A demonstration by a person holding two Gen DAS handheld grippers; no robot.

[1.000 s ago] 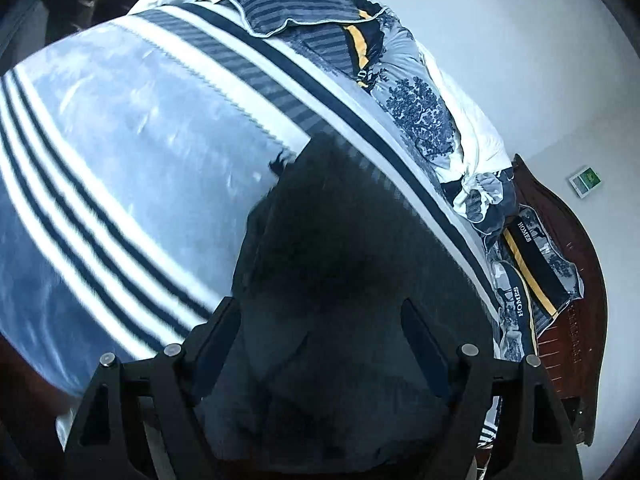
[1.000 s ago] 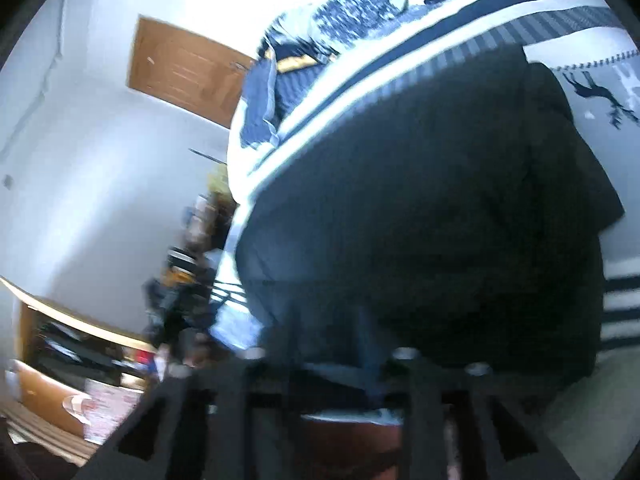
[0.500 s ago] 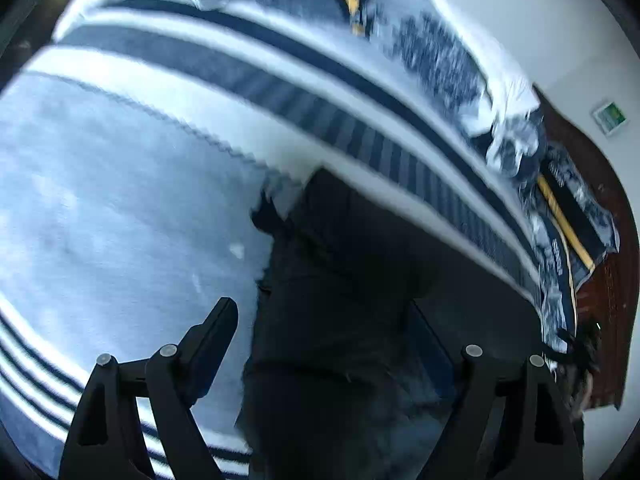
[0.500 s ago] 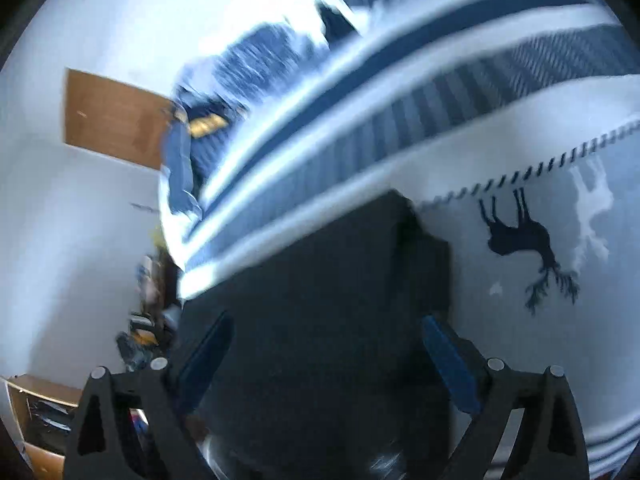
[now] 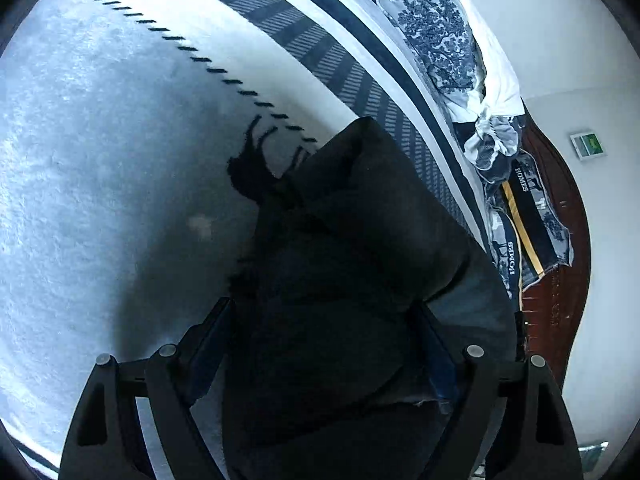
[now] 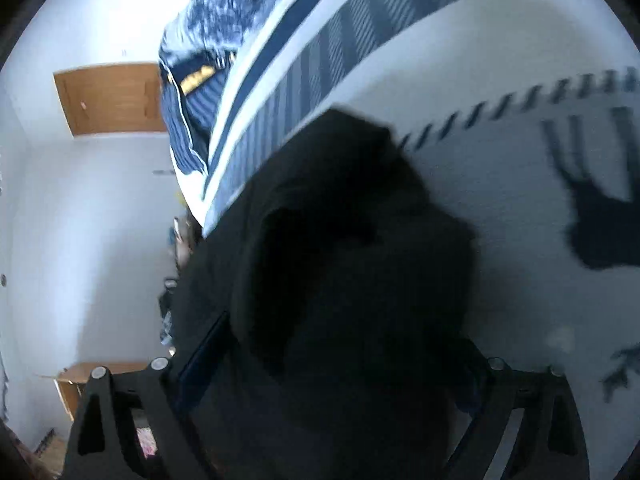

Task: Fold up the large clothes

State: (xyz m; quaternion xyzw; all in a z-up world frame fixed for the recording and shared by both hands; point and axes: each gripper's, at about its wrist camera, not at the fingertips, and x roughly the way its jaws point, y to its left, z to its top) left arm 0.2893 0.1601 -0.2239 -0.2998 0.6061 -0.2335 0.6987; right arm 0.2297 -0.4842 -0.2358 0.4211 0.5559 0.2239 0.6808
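A dark, bulky garment (image 5: 352, 240) lies bunched on the pale blue striped blanket (image 5: 100, 160) of a bed. In the left wrist view it fills the space between the wide-set fingers of my left gripper (image 5: 320, 308), whose jaws stand open; the blue left pad shows beside the cloth. From the right wrist the same garment (image 6: 340, 220) sits between the spread fingers of my right gripper (image 6: 346, 332), also open, with cloth draping over the right finger. The lower part of the garment is hidden in shadow.
A dark deer print (image 5: 248, 172) marks the blanket just left of the garment. A patterned quilt (image 5: 432, 32) and pillows (image 5: 524, 216) are piled along the far side by a wooden headboard (image 5: 568, 260). A wooden door (image 6: 112, 100) and white walls lie beyond the bed's left edge.
Both grippers came down and forward, closer to the blanket. The right jaws spread wider. The garment now looks more bunched, with its far edge nearer the fingers.
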